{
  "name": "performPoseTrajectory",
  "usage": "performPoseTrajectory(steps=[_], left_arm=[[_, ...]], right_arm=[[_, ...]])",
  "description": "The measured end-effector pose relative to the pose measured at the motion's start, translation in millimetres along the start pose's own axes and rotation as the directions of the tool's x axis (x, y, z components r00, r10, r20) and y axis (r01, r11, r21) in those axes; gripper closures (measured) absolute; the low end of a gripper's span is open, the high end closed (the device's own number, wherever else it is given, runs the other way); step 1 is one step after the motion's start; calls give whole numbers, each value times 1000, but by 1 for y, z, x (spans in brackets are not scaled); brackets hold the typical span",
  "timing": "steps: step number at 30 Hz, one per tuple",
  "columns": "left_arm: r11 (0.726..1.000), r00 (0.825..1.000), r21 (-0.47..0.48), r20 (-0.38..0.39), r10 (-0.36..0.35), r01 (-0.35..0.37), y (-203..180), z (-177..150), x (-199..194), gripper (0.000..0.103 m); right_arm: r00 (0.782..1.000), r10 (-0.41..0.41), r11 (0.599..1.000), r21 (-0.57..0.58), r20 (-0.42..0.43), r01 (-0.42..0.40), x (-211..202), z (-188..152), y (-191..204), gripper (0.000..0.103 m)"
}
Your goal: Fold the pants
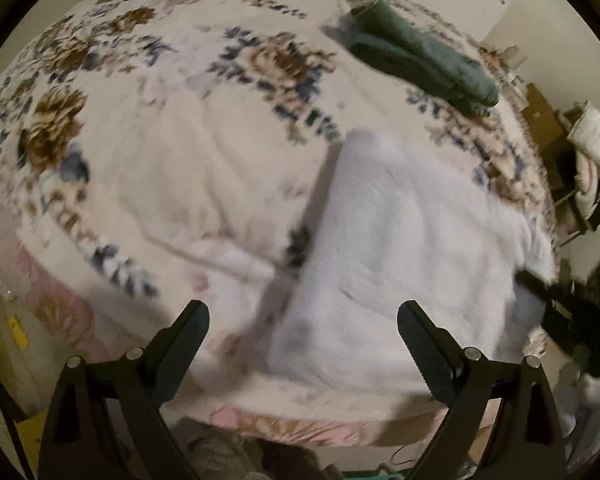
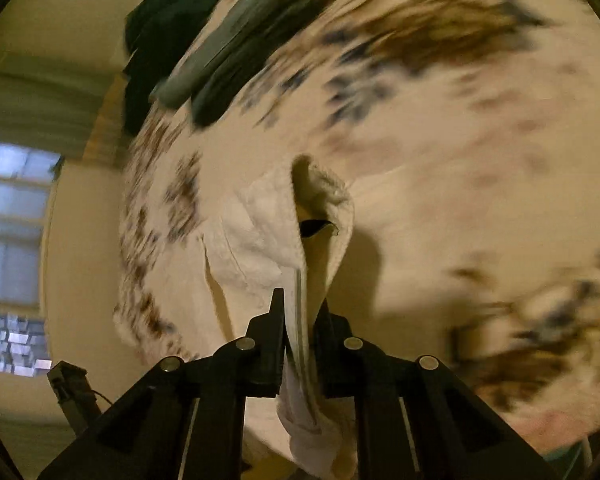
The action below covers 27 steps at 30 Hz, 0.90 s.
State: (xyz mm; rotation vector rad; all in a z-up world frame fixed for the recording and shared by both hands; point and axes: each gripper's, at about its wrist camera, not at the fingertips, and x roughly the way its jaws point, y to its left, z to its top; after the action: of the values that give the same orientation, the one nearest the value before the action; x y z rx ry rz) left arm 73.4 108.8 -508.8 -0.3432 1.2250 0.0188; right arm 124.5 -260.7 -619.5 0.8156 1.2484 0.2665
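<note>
Over the floral-blanketed bed (image 1: pixel 172 152), your right claw (image 2: pixel 298 308) clamps the fluffy white pants (image 2: pixel 260 224) thinly and may slip; left claw (image 1: pixel 303 322) gapes empty.

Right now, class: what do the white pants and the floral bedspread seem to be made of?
White pants: looks like thick, soft fleece or terry, matte; nubby pile at the edge pinched in the right claw.
Floral bedspread: probably plush printed fabric; fuzzy, dull surface, though blurred.
</note>
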Motion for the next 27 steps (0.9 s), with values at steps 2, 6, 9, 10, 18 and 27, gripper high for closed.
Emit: performPoseTrajectory(steps=[2,6,9,10,18,27], left_arm=[[1000,1000,2,1,-23,23,-5,12,8,7],[997,997,14,-15,-69,69,-23,38,34,7],[995,994,23,-51,-93,95,-38,56,60,7],[994,992,17,-69,-107,108,-41,62,68,7],[981,956,18,-228,-185,194,-74,108,150,7],[960,924,-19,-267,-272,278,-63,125,185,72]], right_arm=[[997,-70,997,47,39,68,-25,7,-32,90],[978,-200,968,165,57,189,-32,20,-83,89],[977,-205,966,147,-54,211,-8,29,-96,81],[974,-211,965,140,-80,220,-3,32,-96,73],[987,-130,971,190,-93,146,7,49,-118,25],[984,-155,971,171,-91,169,20,57,-129,51]])
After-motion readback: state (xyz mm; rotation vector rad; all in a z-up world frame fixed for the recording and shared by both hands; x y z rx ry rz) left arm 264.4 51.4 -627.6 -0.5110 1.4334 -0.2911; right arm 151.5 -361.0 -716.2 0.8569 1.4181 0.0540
